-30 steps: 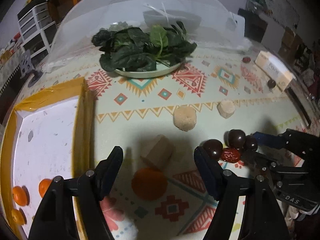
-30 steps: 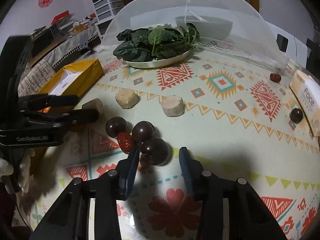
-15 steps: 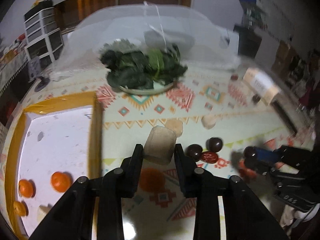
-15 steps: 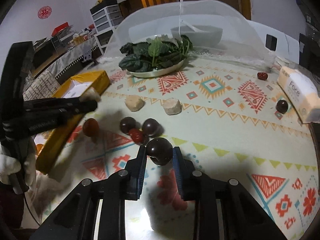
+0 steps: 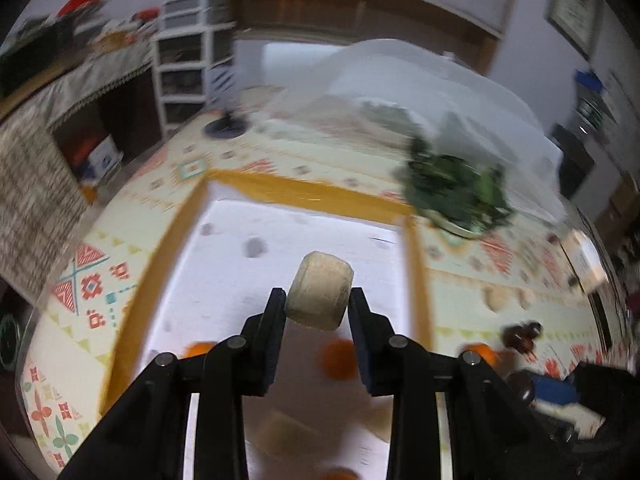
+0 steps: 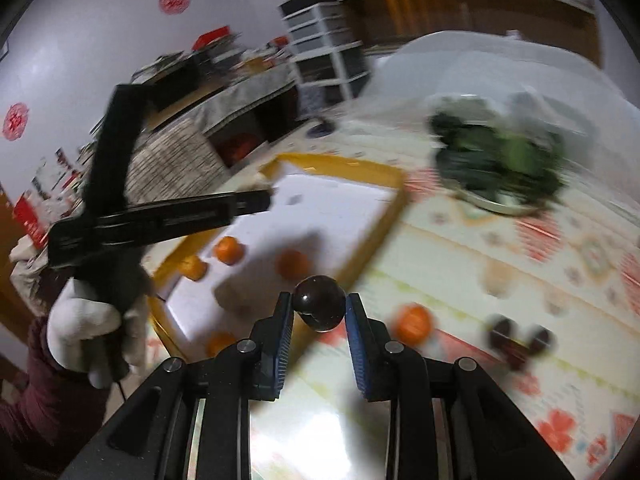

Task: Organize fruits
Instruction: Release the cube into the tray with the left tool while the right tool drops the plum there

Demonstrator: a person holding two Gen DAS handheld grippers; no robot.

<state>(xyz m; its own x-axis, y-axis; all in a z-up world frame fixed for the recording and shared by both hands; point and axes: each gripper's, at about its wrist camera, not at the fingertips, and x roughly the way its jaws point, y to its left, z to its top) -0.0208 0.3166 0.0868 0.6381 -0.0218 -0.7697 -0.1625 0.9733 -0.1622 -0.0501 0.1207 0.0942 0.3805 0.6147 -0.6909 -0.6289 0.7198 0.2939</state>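
Left hand-held gripper (image 5: pixel 317 307), closed on a pale cylindrical chunk (image 5: pixel 320 295), held above the white floor of the yellow-rimmed tray (image 5: pixel 316 191); the pads press on the chunk's curved sides. Right hand-held gripper (image 6: pixel 319 309), closed on a dark round fruit (image 6: pixel 319 307), held over the tray's near right rim, not yet above its floor. Small oranges (image 6: pixel 229 249) lie inside the tray; one orange (image 6: pixel 414 321) and a cluster of dark fruits (image 6: pixel 519 340) remain on the patterned table (image 6: pixel 520 272), right of the tray. A plate of leafy greens (image 6: pixel 500 160) stands beyond the tray's far right corner, in front of a mesh food cover. The chunk looks light, dry and rough, so it probably grips well across its sides. The dark fruit looks smooth, glossy and firm; it is likely to slip or roll, and is best taken across its widest part and released low
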